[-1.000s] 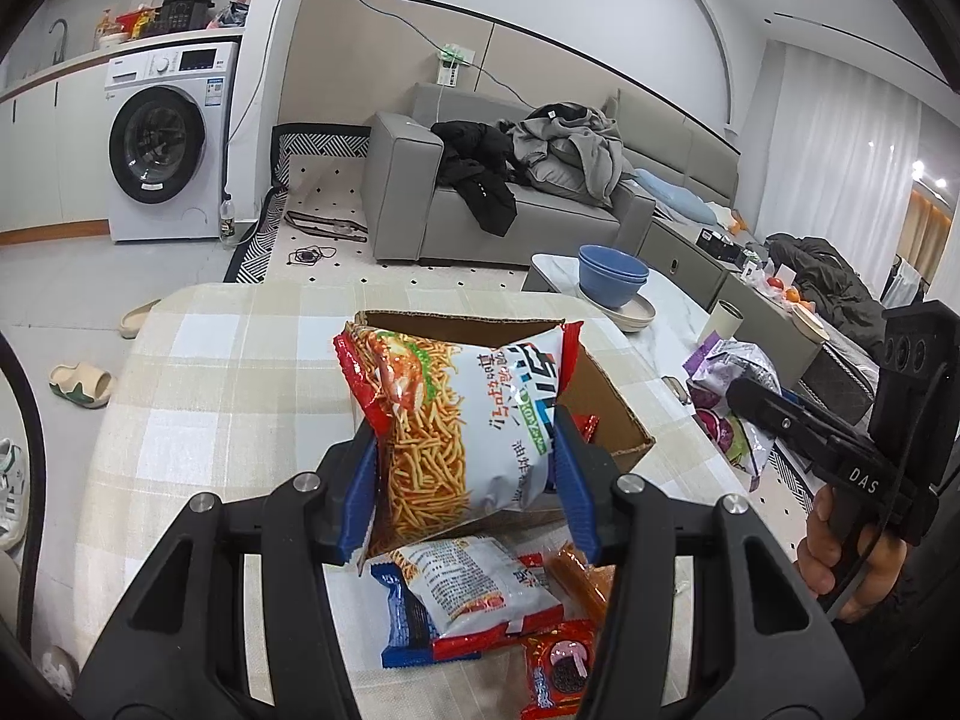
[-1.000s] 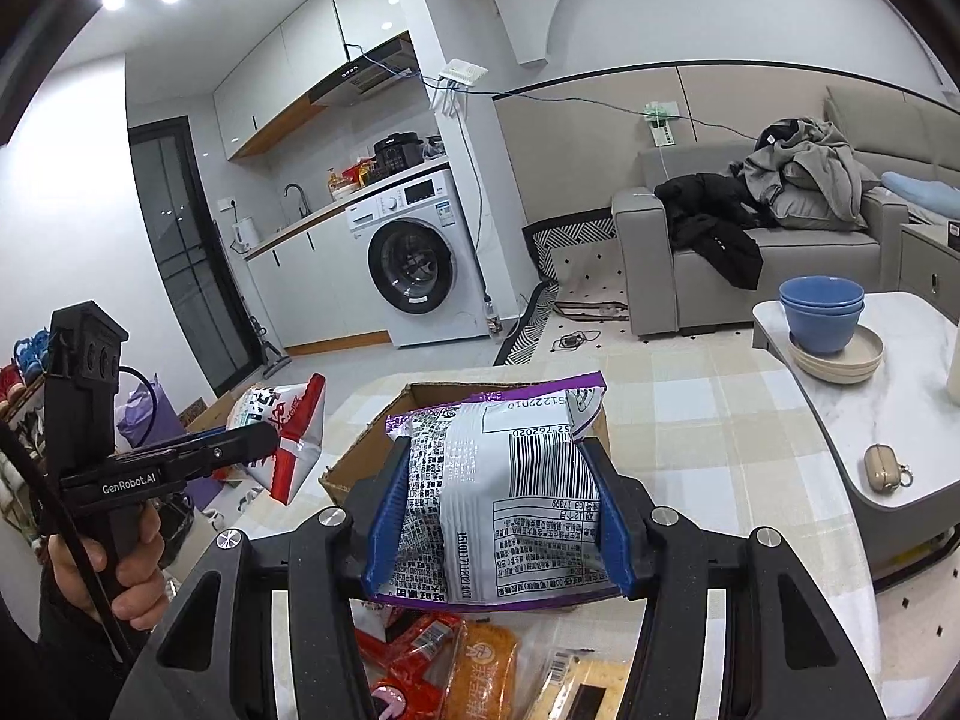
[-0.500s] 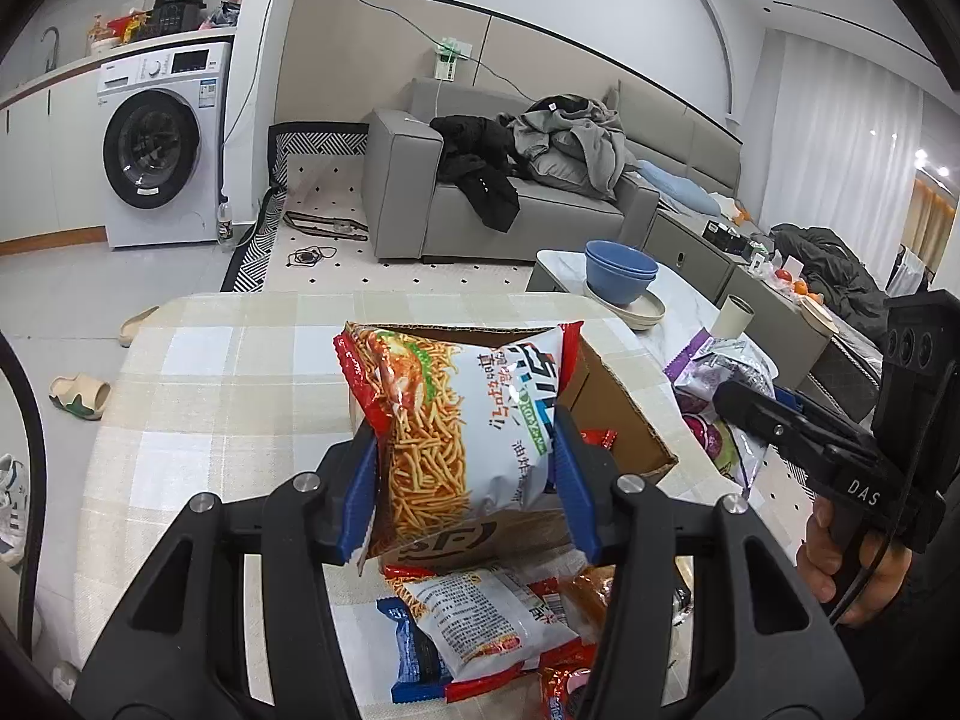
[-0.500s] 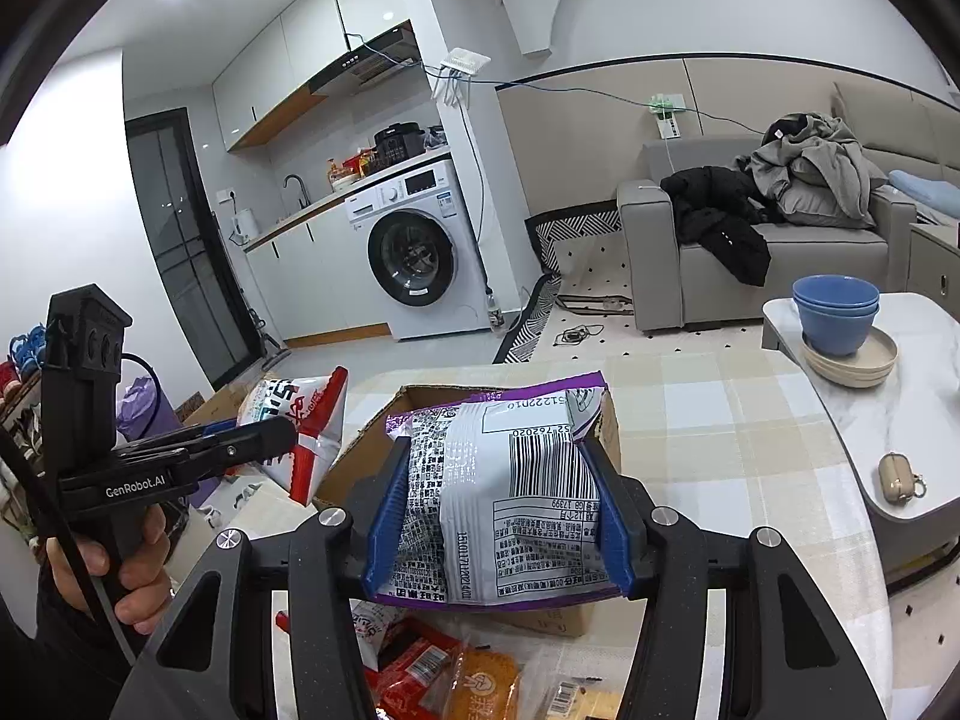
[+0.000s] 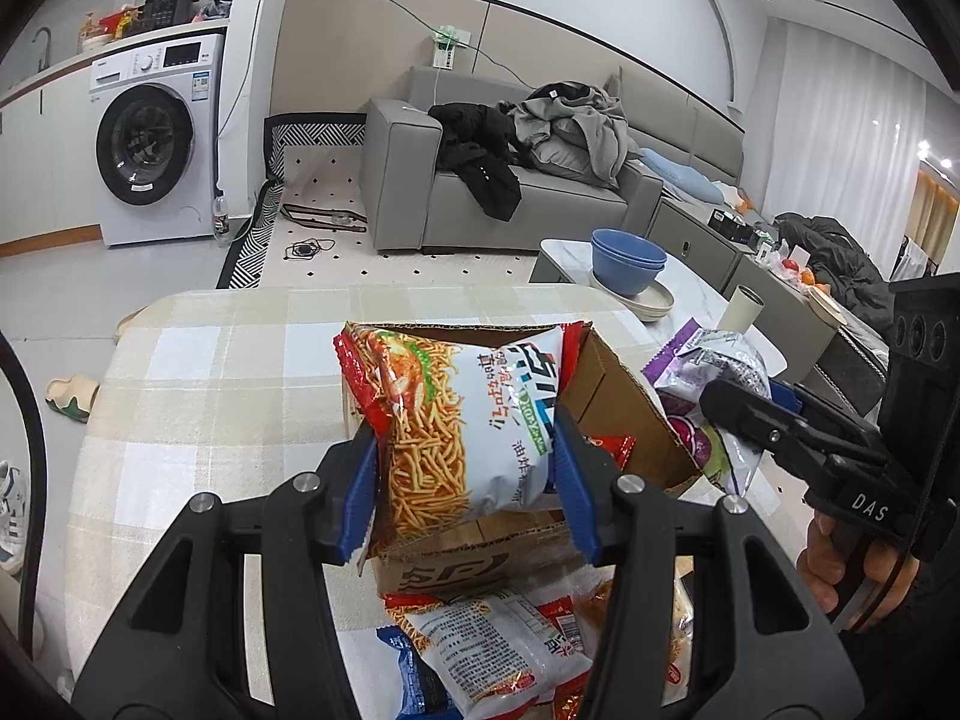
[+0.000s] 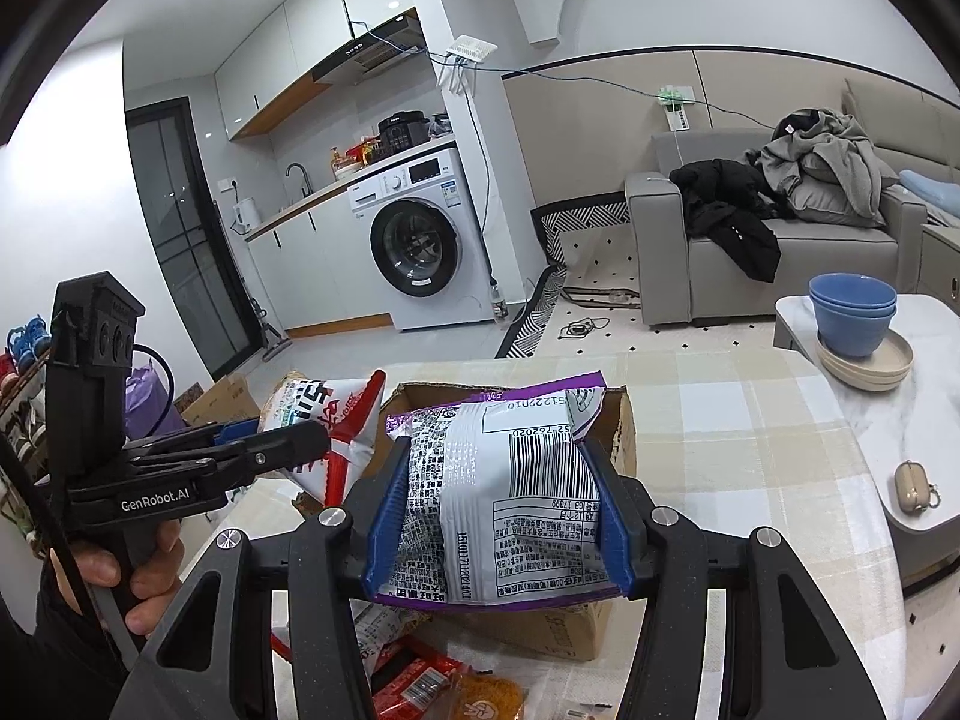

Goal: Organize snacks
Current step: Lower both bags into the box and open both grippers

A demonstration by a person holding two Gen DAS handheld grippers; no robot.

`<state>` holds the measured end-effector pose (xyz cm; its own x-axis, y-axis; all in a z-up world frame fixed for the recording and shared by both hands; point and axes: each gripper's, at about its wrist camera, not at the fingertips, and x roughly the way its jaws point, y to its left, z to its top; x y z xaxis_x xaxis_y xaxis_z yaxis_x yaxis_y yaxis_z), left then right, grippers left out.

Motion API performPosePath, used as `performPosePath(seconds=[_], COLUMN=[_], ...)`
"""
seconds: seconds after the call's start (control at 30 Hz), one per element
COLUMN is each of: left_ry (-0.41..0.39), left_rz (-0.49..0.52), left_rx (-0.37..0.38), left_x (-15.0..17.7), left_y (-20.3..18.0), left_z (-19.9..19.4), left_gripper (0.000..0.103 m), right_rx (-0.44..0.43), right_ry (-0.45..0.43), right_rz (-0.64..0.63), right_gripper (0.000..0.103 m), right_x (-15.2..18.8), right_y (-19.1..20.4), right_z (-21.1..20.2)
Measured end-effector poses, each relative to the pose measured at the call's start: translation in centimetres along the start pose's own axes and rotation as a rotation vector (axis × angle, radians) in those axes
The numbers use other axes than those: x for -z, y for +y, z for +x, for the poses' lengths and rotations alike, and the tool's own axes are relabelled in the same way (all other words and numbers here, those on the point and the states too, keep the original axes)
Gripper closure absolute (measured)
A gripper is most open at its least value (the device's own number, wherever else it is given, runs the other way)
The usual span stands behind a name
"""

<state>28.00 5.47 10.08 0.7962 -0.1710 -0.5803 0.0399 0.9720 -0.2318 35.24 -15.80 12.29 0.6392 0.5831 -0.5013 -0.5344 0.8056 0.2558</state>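
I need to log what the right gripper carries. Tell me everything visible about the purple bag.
The purple bag is a glossy, puffy plastic snack pack, silver-white on the side shown with purple edges. That side carries a barcode, a printed table and dense small text, all upside down. The right gripper pinches it between blue pads, holding it in the air near the open cardboard box. Only the pads touch it.

- Left gripper (image 5: 467, 483): held above the cardboard box (image 5: 624, 414), its 2 blue-padded fingers (image 5: 360, 495) clamped against both sides of the noodle snack bag (image 5: 462, 420).
- Right gripper (image 6: 500, 519): held above the same box, its 2 blue-padded fingers (image 6: 387, 516) clamped on the purple snack bag (image 6: 510, 492).
- Each hand grips its handle from below.
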Motion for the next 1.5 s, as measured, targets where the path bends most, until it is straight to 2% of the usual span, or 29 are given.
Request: performPosePath(seconds=[0.73,1.3,1.43,1.5], left_ry=[0.063,0.134,0.136,0.128], left_rz=[0.062,0.041,0.052,0.062], left_rx=[-0.053,-0.062,-0.073,-0.071], left_x=[0.3,0.4,0.4,0.4], left_y=[-1.2,-0.8,-1.2,-1.4], left_z=[6.2,9.3,9.0,8.5], left_gripper=[0.054,0.053,0.047,0.038], right_rx=[-0.004,-0.015,-0.019,-0.012], right_ry=[0.049,0.056,0.053,0.054], right_rz=[0.029,0.042,0.036,0.03], right_gripper=[0.048,0.048,0.046,0.037], right_x=[0.2,-0.5,-0.4,-0.4], right_y=[-0.8,-1.3,-1.4,-1.5], right_z=[3.9,5.4,4.8,4.2])
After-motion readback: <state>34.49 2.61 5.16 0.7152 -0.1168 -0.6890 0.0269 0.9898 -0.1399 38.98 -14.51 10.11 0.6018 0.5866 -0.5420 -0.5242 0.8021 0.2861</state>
